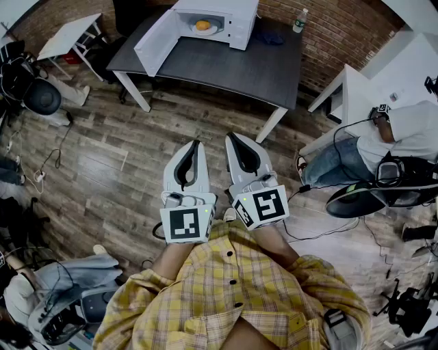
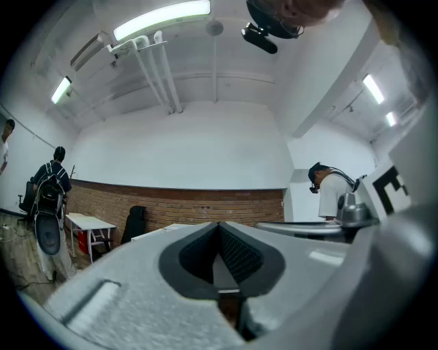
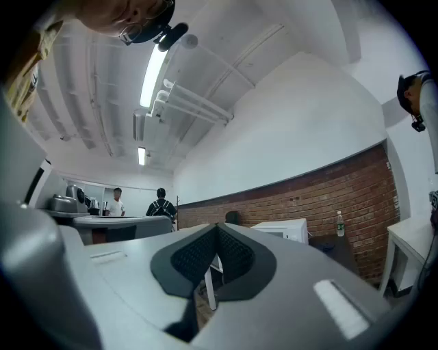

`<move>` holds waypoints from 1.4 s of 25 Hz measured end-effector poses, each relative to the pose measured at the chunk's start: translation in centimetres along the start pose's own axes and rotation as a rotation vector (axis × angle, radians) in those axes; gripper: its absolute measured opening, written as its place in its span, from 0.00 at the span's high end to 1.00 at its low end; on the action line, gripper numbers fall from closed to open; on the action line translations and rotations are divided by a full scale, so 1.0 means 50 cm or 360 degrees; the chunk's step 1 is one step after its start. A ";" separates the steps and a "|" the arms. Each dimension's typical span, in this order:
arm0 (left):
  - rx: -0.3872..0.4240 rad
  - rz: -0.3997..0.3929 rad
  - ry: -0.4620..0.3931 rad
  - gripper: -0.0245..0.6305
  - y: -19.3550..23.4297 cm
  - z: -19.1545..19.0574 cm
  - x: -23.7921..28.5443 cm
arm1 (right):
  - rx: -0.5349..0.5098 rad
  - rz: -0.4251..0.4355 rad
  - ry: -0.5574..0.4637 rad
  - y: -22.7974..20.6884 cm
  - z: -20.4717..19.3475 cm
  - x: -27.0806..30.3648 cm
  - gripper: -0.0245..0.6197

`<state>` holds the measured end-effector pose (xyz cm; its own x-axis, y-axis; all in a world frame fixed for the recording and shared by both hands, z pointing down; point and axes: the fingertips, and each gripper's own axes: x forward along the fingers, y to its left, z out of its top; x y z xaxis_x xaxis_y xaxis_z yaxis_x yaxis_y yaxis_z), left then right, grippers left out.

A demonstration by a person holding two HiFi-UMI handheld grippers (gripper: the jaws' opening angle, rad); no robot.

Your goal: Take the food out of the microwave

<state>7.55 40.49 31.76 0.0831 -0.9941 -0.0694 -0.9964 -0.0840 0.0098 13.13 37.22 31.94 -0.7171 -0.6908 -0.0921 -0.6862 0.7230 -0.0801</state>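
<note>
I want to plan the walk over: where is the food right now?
Head view, top centre: the orange food sits on a white plate inside the open microwave, on the dark table, left of the bottle.

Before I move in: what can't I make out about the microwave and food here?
Head view: food on its plate inside the microwave, too small to identify.
Left gripper view: no food visible; the left gripper fills the lower frame.
Right gripper view: microwave too small and far to show inside.
</note>
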 end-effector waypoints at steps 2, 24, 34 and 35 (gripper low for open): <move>0.0009 0.0008 0.0000 0.96 -0.004 0.000 0.002 | 0.0005 0.0008 -0.0003 -0.005 0.002 -0.002 0.96; -0.0003 0.0106 -0.0002 0.96 -0.077 -0.033 0.092 | 0.0058 0.0096 -0.0017 -0.123 -0.016 0.009 0.96; -0.0019 0.0095 -0.0004 0.96 0.028 -0.071 0.227 | 0.0031 0.0097 0.0007 -0.159 -0.049 0.171 0.96; -0.0032 0.0093 -0.0015 0.96 0.043 -0.070 0.248 | 0.0027 0.0096 0.0010 -0.165 -0.052 0.194 0.96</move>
<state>6.52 27.73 34.42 0.0244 -0.9967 -0.0777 -0.9991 -0.0271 0.0341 11.50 24.56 34.29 -0.7580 -0.6458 -0.0911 -0.6394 0.7634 -0.0916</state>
